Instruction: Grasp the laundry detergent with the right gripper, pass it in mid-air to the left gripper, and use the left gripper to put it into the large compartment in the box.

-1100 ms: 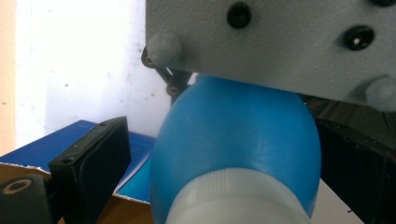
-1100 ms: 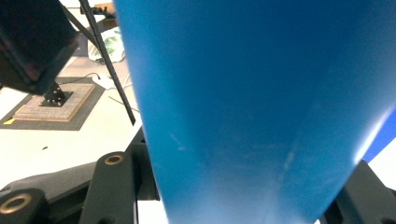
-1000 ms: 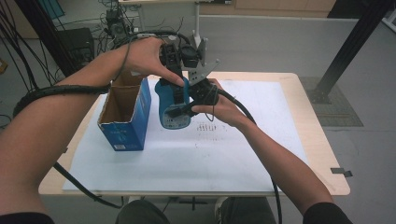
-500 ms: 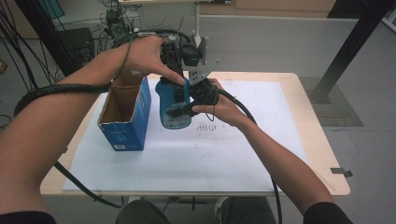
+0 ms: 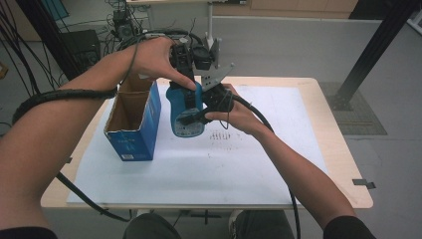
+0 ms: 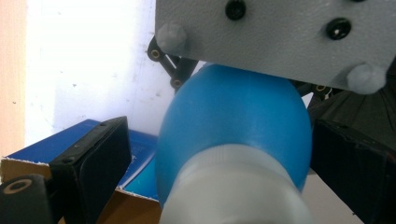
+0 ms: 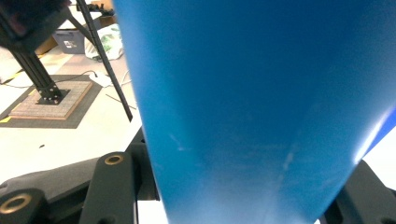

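Two grippers share one blue bottle (image 5: 186, 112) at the frame's upper middle, above the bench (image 5: 318, 129). The right gripper (image 5: 196, 115) has its fingers clamped on the body, probably steadying it; the left gripper (image 5: 191, 74) straddles the white cap (image 6: 233, 186), grip unclear, beside the open box (image 5: 133, 122).

The bottle (image 5: 185, 112) hangs over the table (image 5: 308, 149), just right of the open box (image 5: 133, 119).

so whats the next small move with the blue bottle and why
Probably carry the blue bottle left over the open blue box and lower it in. Both tongs flank it in the air: the right tongs clamp its lower body, the left tongs sit around its top, and the box stands open just beside.
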`<state>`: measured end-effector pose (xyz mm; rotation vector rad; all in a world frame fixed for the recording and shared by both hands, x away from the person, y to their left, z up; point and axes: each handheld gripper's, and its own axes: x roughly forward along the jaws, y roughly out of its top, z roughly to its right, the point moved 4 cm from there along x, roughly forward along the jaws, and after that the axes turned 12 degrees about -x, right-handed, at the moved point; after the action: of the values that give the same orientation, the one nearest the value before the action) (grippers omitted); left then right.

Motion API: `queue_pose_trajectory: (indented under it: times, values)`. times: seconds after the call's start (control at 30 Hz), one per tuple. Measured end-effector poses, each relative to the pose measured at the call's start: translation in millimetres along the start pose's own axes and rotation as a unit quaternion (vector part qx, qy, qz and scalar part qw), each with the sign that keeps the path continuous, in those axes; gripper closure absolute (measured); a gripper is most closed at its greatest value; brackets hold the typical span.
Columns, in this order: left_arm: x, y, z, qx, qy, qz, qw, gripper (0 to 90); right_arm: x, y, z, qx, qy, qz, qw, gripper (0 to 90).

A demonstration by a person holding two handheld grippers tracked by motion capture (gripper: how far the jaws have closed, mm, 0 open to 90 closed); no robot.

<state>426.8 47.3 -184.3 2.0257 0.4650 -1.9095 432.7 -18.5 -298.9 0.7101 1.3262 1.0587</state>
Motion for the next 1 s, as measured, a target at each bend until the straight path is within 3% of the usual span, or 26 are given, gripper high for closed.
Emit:
queue_pose_trajectory:
  times: [1.0]
  values:
    - [-2.8, 0.5, 1.3, 0.001, 0.004, 0.004, 1.0, 6.8, 1.3, -0.5, 0.2, -0.002, -0.004, -0.005, 1.0, 43.8]
